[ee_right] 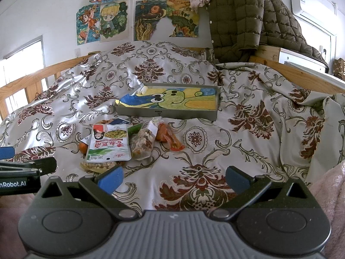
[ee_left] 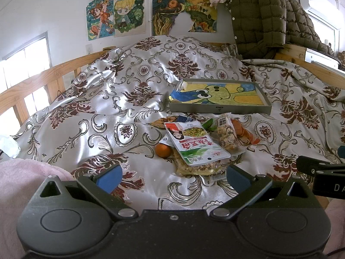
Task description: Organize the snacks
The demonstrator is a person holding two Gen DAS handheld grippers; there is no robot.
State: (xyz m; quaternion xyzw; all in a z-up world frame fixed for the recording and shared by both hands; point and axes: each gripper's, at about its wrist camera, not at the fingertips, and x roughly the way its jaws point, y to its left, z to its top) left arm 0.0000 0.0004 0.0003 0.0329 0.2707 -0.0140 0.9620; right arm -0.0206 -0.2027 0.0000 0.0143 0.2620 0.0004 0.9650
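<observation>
Snack pile sits mid-bed on the patterned quilt [ee_left: 133, 99], just near of the grey tray [ee_left: 220, 110]. White-green pouch [ee_left: 194, 142] on top, overlapping a grain packet [ee_left: 198, 168] at its near end; orange fruit [ee_left: 163, 150] touching at left, clear nut bag [ee_left: 227, 136] and orange-wrapped snack [ee_left: 243, 132] at right. Tray has a frog drawing inside, no snacks in it. Left gripper [ee_left: 172, 176] jaws wide, holding nothing, near edge of pile. Right gripper [ee_right: 174, 178] jaws wide, holding nothing, over bare quilt right of pile.

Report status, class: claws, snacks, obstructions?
Left claw open, empty. Right claw open, empty. Snack pile loose on bedspread, short of grey tray. Nothing blocking.
</observation>
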